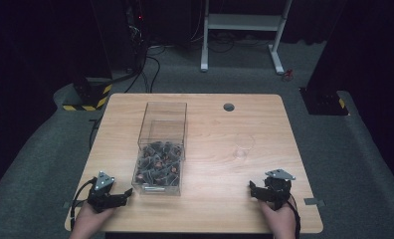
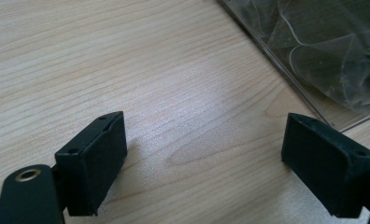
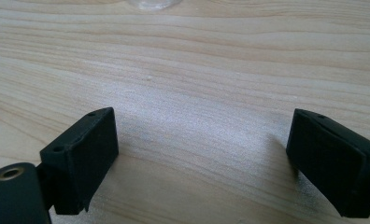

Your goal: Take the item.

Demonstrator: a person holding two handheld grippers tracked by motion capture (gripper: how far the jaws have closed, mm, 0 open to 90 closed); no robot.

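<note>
Item 1, bench [image 1: 210, 199]: light wood-grain top with rounded corners and a dark round grommet hole [image 1: 229, 107] near the far edge. I see it standing on grey carpet.

Item 2, clear box [image 1: 161, 149]: a tall, transparent, rectangular container, upright, left of the bench's centre. Its lower part holds a heap of small dark and brownish pieces in crinkled clear wrapping; I cannot tell what they are. In the left gripper view one bottom corner of the box shows at upper right.

Item 3, clear cup [image 1: 244, 145]: a small transparent vessel, standing on the bench right of centre, well apart from the box. I note its base at the top edge of the right gripper view.

Item 4, left gripper [image 1: 127, 193]: held in my left hand [image 1: 88, 219] at the near left corner of the bench, just beside the box's near end and not touching it. Its fingers [image 2: 96, 161] are spread wide with bare wood between them, holding nothing.

Item 5, right gripper [image 1: 251, 189]: held in my right hand [image 1: 280, 219] at the near right of the bench, nearer to me than the cup. Its fingers [image 3: 82, 156] are likewise spread wide over bare wood, holding nothing.

Item 6, background: a white frame [image 1: 242, 30] on the floor beyond the bench.
</note>
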